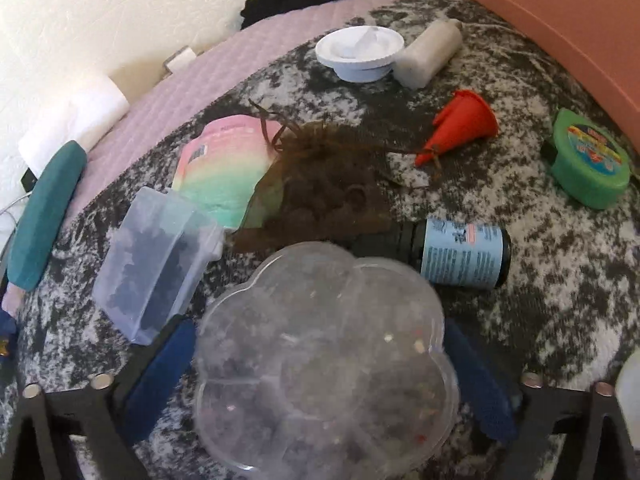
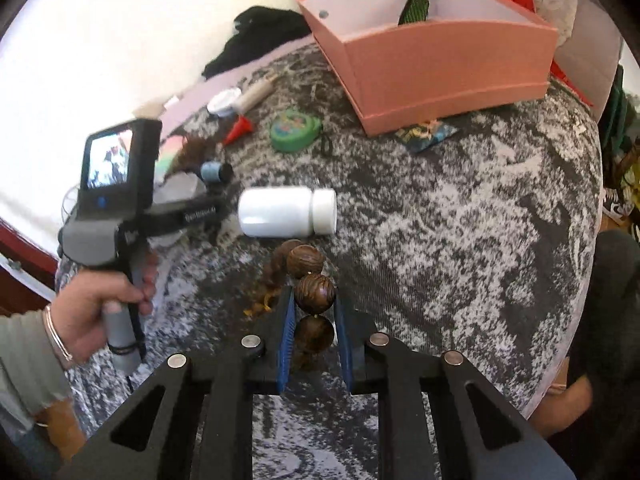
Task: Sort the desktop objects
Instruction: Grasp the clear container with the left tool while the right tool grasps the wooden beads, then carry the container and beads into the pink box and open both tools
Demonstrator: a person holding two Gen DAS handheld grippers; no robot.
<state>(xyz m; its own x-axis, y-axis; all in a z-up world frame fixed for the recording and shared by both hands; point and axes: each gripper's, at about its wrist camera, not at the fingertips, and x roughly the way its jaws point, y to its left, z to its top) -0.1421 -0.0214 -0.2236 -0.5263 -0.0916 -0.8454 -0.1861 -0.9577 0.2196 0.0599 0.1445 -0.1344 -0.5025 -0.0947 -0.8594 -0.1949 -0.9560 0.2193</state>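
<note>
My left gripper [image 1: 320, 332] is shut on a clear flower-shaped plastic box [image 1: 320, 360], with a blue pad against each side. My right gripper [image 2: 315, 294] is shut on a string of brown wooden beads [image 2: 314, 292]; one bead sits between the pads and the others trail above and below, lifted a little off the cloth. In the right wrist view a hand [image 2: 100, 312] holds the left gripper's handle at the left. A pink open box [image 2: 440, 60] stands at the back right, also seen in the left wrist view as the pink box [image 1: 560, 20].
On the mottled grey cloth lie a white bottle [image 2: 280, 212], green round case [image 1: 588, 160], red cone [image 1: 460, 124], blue-labelled bottle [image 1: 464, 256], brown mesh pouch [image 1: 320, 196], pastel packet [image 1: 224, 172], clear rectangular box [image 1: 156, 264], white lid [image 1: 358, 54] and white cylinder [image 1: 430, 54].
</note>
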